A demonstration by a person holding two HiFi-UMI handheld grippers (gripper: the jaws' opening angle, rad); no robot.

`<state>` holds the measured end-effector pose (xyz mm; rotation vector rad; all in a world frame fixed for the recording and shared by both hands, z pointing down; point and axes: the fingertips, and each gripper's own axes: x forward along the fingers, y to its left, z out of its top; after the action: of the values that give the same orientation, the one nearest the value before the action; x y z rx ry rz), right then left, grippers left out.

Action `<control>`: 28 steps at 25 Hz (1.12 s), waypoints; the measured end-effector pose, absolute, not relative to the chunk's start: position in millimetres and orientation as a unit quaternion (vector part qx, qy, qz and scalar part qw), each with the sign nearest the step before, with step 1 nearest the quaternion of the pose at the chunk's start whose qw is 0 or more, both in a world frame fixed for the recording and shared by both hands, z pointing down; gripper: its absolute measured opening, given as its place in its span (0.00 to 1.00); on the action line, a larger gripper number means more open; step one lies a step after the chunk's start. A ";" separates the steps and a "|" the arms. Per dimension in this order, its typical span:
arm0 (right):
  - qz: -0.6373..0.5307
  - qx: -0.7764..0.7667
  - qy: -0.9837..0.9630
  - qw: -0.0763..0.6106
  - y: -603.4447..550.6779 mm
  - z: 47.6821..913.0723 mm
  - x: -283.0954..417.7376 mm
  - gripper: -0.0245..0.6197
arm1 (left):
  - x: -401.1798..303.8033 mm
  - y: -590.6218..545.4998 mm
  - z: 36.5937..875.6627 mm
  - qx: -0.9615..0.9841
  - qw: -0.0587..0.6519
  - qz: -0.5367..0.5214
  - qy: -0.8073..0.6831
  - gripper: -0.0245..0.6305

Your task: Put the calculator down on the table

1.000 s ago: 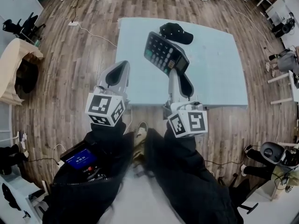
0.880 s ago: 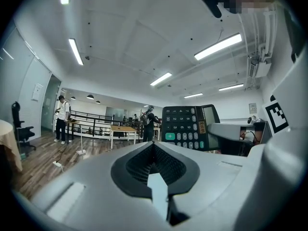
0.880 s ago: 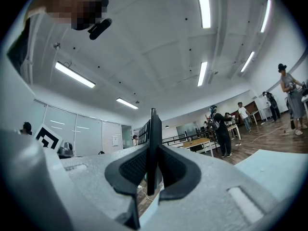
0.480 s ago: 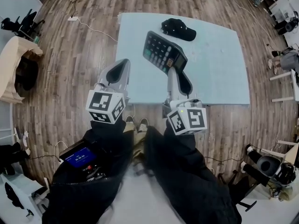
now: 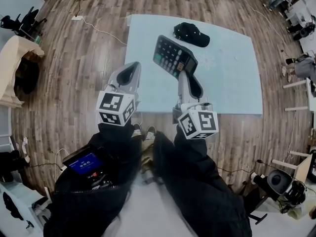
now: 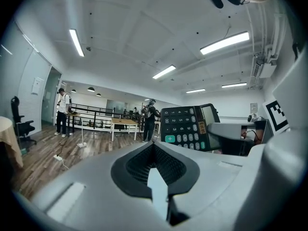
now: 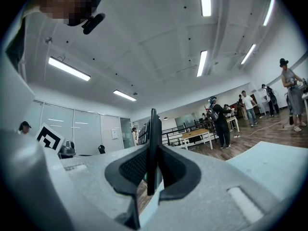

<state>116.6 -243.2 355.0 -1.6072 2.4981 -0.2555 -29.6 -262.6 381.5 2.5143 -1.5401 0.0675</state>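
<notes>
A black calculator [image 5: 175, 57] hangs tilted above the near-left part of the light blue table [image 5: 232, 73], keys facing up and left. My right gripper [image 5: 187, 75] is shut on its lower right edge. In the right gripper view the calculator [image 7: 153, 121] stands edge-on between the black pads, with the right gripper [image 7: 153, 150] closed on it. My left gripper [image 5: 131, 67] hovers beside the table's near-left corner, shut and holding nothing. The left gripper [image 6: 153, 146] view shows the calculator [image 6: 187, 128] face-on to its right, apart from it.
A black cap [image 5: 191, 33] lies at the table's far middle. A beige covered object [image 5: 17, 65] stands on the wood floor to the left, and a cable [image 5: 98, 33] runs past the table's far-left corner. Several people stand in the distance.
Both grippers have shifted a little forward and down toward the table. The calculator stays gripped in the right gripper at the same tilt.
</notes>
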 end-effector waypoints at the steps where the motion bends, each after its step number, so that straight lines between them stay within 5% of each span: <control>1: -0.091 -0.536 0.836 0.076 -245.8 360.2 114.5 0.11 | -32.0 -264.5 386.9 0.847 0.100 0.027 -0.522 0.03; 28: -0.287 -0.527 0.799 -0.041 -259.5 542.3 90.0 0.11 | -56.6 -260.7 573.7 0.808 0.262 0.159 -0.504 0.03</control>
<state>90.0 -259.5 542.3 -1.6997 2.5768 -0.9257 -56.6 -260.7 573.7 2.1852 -1.3634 0.4290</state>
